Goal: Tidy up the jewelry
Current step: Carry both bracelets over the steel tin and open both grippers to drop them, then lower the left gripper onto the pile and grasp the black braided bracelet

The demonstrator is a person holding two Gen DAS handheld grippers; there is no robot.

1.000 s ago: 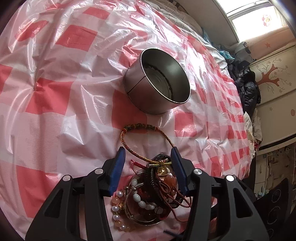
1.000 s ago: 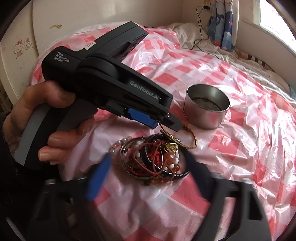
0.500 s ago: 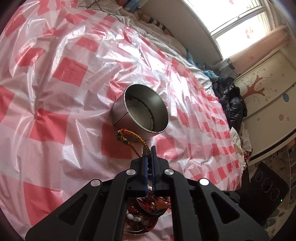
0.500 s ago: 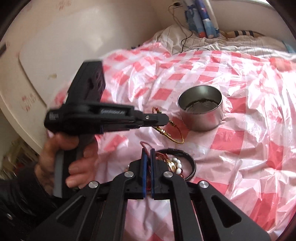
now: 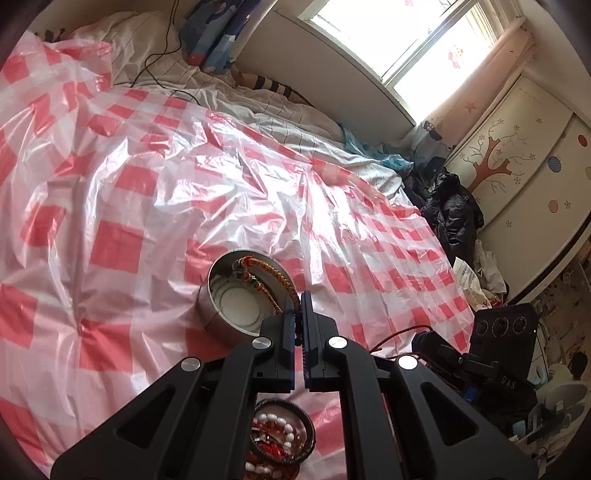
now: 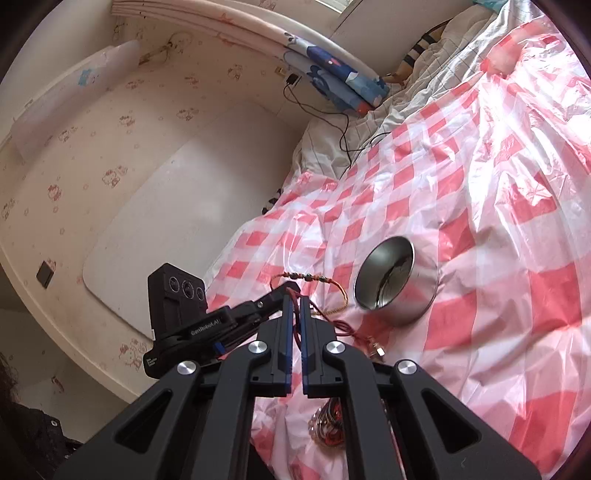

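Note:
My left gripper is shut on a gold braided bracelet, whose loop hangs in the air in front of the steel tin. In the right wrist view the same bracelet hangs from the left gripper, to the left of the tin. My right gripper is shut on a thin red cord that trails down to a small pendant. The tangled jewelry pile lies on the sheet below both grippers, partly hidden by them.
A crinkled red-and-white checked plastic sheet covers the bed. A white quilt with a black cable and a blue pillow lie at the head. Dark clothes are heaped beside a wardrobe. A white headboard stands on the left.
Both grippers went from open to shut. The left one rose from the pile with the gold bracelet. The right one took the red cord, rolled and swung away from the pile.

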